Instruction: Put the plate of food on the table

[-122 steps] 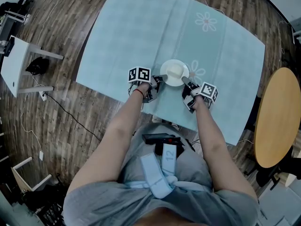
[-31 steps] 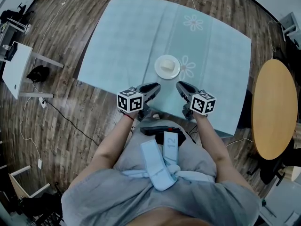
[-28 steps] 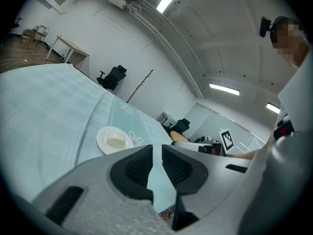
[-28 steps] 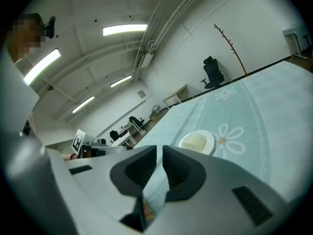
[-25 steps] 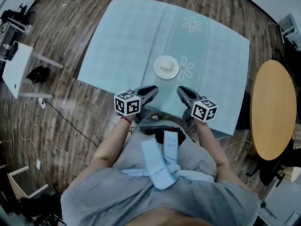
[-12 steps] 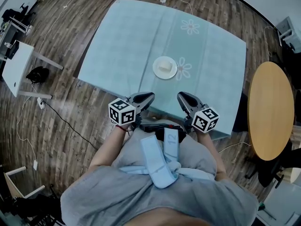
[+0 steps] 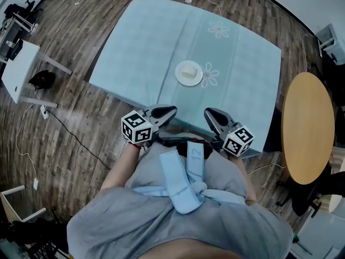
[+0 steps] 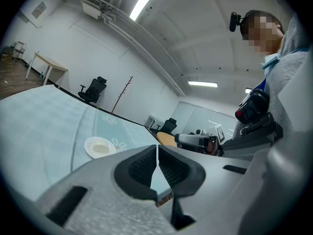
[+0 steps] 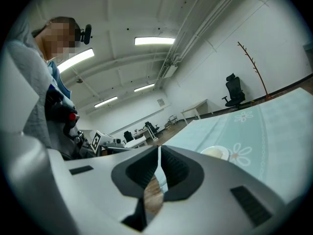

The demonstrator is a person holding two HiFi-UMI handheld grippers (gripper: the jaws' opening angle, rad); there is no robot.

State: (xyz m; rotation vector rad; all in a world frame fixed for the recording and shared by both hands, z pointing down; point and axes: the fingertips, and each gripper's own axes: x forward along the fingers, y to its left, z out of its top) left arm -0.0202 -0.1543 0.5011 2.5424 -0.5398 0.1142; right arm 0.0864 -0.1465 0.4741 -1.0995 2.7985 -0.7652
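Observation:
A white plate with a pale piece of food stands on the table's light blue cloth, near a printed flower. Both grippers are held close to my body, off the table's near edge and well short of the plate. My left gripper is shut with nothing in it, and so is my right gripper. In the left gripper view the plate lies far beyond the closed jaws of the left gripper. The right gripper view shows the plate past the closed right gripper.
A round wooden table stands at the right. A white desk is at the left, with cables on the wood floor. A black device hangs at my waist. Office chairs stand at the room's far side.
Both grippers, which were at the plate's rim 4.9 s ago, have come off it and drawn back toward my body. The plate stays on the cloth.

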